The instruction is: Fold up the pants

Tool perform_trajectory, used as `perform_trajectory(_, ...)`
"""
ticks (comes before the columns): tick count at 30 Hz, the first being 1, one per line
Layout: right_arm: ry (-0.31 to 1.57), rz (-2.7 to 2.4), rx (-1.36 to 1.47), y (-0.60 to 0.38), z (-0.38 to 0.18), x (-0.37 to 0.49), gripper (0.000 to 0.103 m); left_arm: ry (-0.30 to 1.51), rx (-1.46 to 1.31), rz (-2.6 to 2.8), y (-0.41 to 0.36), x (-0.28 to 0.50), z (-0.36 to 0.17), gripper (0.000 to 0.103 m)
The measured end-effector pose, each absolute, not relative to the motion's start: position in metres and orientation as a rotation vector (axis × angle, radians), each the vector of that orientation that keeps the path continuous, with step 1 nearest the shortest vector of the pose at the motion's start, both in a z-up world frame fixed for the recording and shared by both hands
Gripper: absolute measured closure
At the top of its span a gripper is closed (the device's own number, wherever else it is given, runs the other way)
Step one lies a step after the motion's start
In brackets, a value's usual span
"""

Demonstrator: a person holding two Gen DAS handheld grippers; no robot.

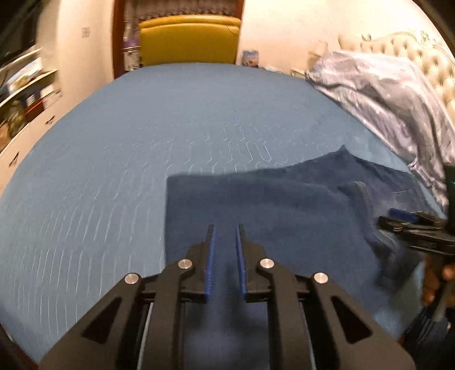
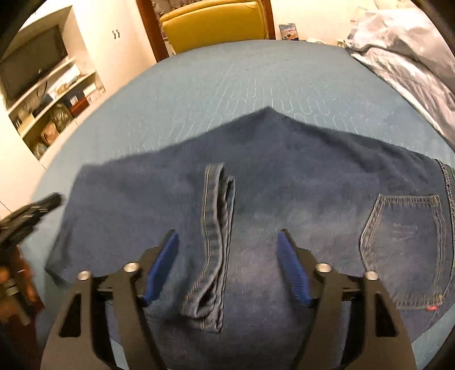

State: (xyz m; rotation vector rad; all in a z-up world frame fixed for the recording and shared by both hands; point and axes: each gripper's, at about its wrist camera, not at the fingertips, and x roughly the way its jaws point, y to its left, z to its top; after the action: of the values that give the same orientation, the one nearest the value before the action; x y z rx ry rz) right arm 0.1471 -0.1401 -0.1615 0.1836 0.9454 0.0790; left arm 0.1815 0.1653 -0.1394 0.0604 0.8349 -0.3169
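Dark blue jeans [image 1: 270, 205] lie folded flat on a blue bed sheet [image 1: 128, 148]. In the right wrist view the jeans [image 2: 284, 159] fill the middle, with a back pocket [image 2: 403, 256] at the right and the stitched leg hems [image 2: 213, 250] folded across the top. My right gripper [image 2: 227, 236] hovers wide open over those hems, which lie between its blue pads [image 2: 293, 267] without being pinched. My left gripper [image 1: 226, 227] sits over the jeans' left part, its pads [image 1: 212, 256] a narrow gap apart with nothing held. The right gripper [image 1: 398, 222] shows at the jeans' right edge.
A crumpled grey-blue quilt [image 1: 384, 99] lies along the bed's right side against a tufted headboard [image 1: 426, 57]. A yellow chair [image 2: 216, 22] stands beyond the far edge. Shelves with a television [image 2: 31, 65] line the left wall. A hand [image 1: 435, 279] grips the right tool.
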Motion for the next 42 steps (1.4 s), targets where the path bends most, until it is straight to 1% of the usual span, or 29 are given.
perform_trajectory(1, 0.949, 0.088, 0.186, -0.141, -0.159, 0.153, 0.049, 0.854, 0.087, -0.332, 0.157, 0.193, -0.142, 0.089)
perform_trajectory(4, 0.946, 0.099, 0.154, -0.136, -0.159, 0.176, 0.049, 0.944, 0.100, -0.350, 0.139, 0.228, -0.154, 0.089)
perform_trajectory(6, 1.017, 0.064, 0.115, -0.136, -0.175, 0.197, 0.051, 0.979, 0.129, -0.319, 0.136, 0.256, -0.163, 0.090)
perform_trajectory(7, 1.049, 0.071, 0.120, -0.137, -0.183, 0.203, 0.052, 0.996, 0.103, -0.304, 0.141, 0.265, -0.168, 0.093)
perform_trajectory(8, 1.045, 0.080, 0.126, -0.139, -0.185, 0.206, 0.052, 1.007, 0.058, -0.294, 0.148, 0.273, -0.170, 0.101)
perform_trajectory(11, 1.050, 0.071, 0.079, -0.133, -0.183, 0.206, 0.053, 0.995, 0.024, -0.209, 0.155, 0.285, -0.161, 0.101)
perform_trajectory(13, 1.056, 0.059, 0.072, -0.130, -0.180, 0.206, 0.054, 0.969, 0.013, -0.247, 0.141, 0.277, -0.150, 0.101)
perform_trajectory(15, 1.060, 0.047, 0.076, -0.129, -0.176, 0.205, 0.054, 0.941, 0.062, -0.316, 0.113, 0.266, -0.146, 0.101)
perform_trajectory(16, 1.052, 0.036, 0.069, -0.128, -0.172, 0.203, 0.054, 0.941, 0.070, -0.351, 0.100, 0.261, -0.147, 0.101)
perform_trajectory(17, 1.034, 0.029, 0.053, -0.125, -0.167, 0.200, 0.053, 0.949, 0.065, -0.393, 0.089, 0.259, -0.151, 0.098)
perform_trajectory(20, 0.987, 0.007, 0.011, -0.115, -0.156, 0.196, 0.052, 1.014, 0.110, -0.365, 0.058, 0.264, -0.178, 0.097)
perform_trajectory(22, 0.971, 0.008, 0.006, -0.111, -0.152, 0.199, 0.049, 1.008, 0.075, -0.336, 0.056, 0.270, -0.178, 0.097)
perform_trajectory(24, 0.963, 0.008, -0.011, -0.105, -0.151, 0.198, 0.049, 0.970, 0.073, -0.285, 0.053, 0.266, -0.167, 0.096)
perform_trajectory(25, 0.959, 0.004, -0.025, -0.103, -0.152, 0.201, 0.049, 0.951, 0.071, -0.276, 0.058, 0.259, -0.161, 0.088)
perform_trajectory(26, 0.961, 0.001, -0.030, -0.103, -0.153, 0.205, 0.049, 0.941, 0.056, -0.253, 0.061, 0.252, -0.156, 0.076)
perform_trajectory(27, 0.966, -0.002, -0.032, -0.103, -0.154, 0.207, 0.049, 0.941, 0.049, -0.223, 0.062, 0.248, -0.153, 0.071)
perform_trajectory(28, 0.977, -0.006, -0.032, -0.102, -0.158, 0.210, 0.049, 0.944, 0.045, -0.193, 0.067, 0.242, -0.151, 0.068)
perform_trajectory(30, 1.002, -0.016, -0.036, -0.103, -0.166, 0.212, 0.049, 0.974, 0.024, -0.161, 0.076, 0.226, -0.156, 0.067)
perform_trajectory(31, 1.020, -0.010, -0.038, -0.104, -0.172, 0.214, 0.049, 0.994, 0.013, -0.147, 0.075, 0.220, -0.163, 0.064)
perform_trajectory(32, 1.018, -0.008, -0.041, -0.106, -0.175, 0.214, 0.046, 1.019, 0.010, -0.134, 0.078, 0.215, -0.171, 0.055)
perform_trajectory(33, 1.011, -0.010, -0.047, -0.106, -0.176, 0.214, 0.045, 1.031, 0.026, -0.129, 0.078, 0.208, -0.177, 0.054)
perform_trajectory(34, 1.009, -0.012, -0.058, -0.105, -0.177, 0.214, 0.044, 1.007, 0.051, -0.121, 0.075, 0.204, -0.178, 0.050)
perform_trajectory(35, 1.009, -0.012, -0.059, -0.106, -0.177, 0.214, 0.044, 1.000, 0.072, -0.108, 0.071, 0.200, -0.179, 0.044)
perform_trajectory(36, 1.008, -0.011, -0.053, -0.107, -0.177, 0.214, 0.044, 1.002, 0.070, -0.085, 0.069, 0.199, -0.179, 0.042)
perform_trajectory(37, 1.007, -0.012, -0.048, -0.108, -0.178, 0.214, 0.042, 1.007, 0.045, -0.076, 0.069, 0.200, -0.179, 0.036)
perform_trajectory(38, 1.005, -0.014, -0.047, -0.111, -0.178, 0.214, 0.041, 1.016, 0.007, -0.078, 0.069, 0.202, -0.180, 0.032)
perform_trajectory(39, 1.004, -0.015, -0.048, -0.113, -0.179, 0.215, 0.040, 1.017, 0.005, -0.072, 0.071, 0.200, -0.180, 0.030)
perform_trajectory(40, 1.003, -0.014, -0.047, -0.115, -0.179, 0.214, 0.038, 1.019, 0.019, -0.056, 0.069, 0.201, -0.180, 0.026)
perform_trajectory(42, 1.009, -0.014, -0.041, -0.118, -0.180, 0.215, 0.034, 1.016, 0.042, 0.013, 0.062, 0.203, -0.182, 0.007)
